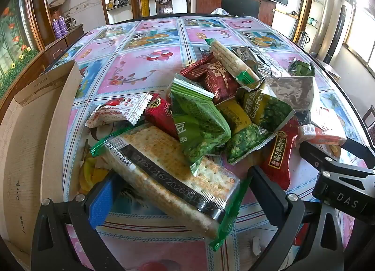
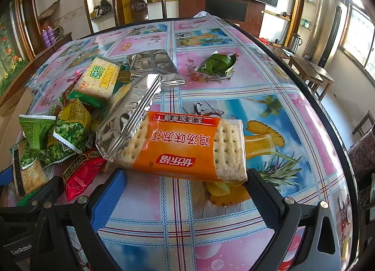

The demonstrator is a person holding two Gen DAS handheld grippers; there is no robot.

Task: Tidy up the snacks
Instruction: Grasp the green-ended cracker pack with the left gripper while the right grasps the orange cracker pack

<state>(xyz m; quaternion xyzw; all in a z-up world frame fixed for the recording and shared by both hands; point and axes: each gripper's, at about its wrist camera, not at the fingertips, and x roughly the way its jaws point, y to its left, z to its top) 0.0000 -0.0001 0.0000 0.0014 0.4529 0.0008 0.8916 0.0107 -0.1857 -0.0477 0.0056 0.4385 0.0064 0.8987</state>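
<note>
Here my left gripper (image 1: 180, 197) has its jaws spread as wide as they go, one on each side of a clear-wrapped, green-edged packet of square soda crackers (image 1: 168, 172) that lies tilted against the heap of snack packets (image 1: 211, 111). The pads stand beside the wrapper's ends; I cannot tell whether they touch it, and nothing is clamped.

My right gripper (image 2: 185, 191) is just as wide open, its blue-padded finger and black finger flanking an orange-banded clear packet of crackers (image 2: 187, 146) on the flowered, fruit-printed plastic tablecloth (image 2: 234, 212). That packet sits at the heap's right edge, with a crumpled silver foil wrapper (image 2: 131, 116) lying over its left end.

Within the heap, a bright green pea packet (image 1: 199, 118) rests on top of the green-edged crackers, with a dark red packet (image 1: 213, 76) beyond it. A brown cardboard box flap (image 1: 35, 130) stands left of the heap. A small green crumpled packet (image 2: 215, 64) lies apart, beyond and right of the heap.
</note>
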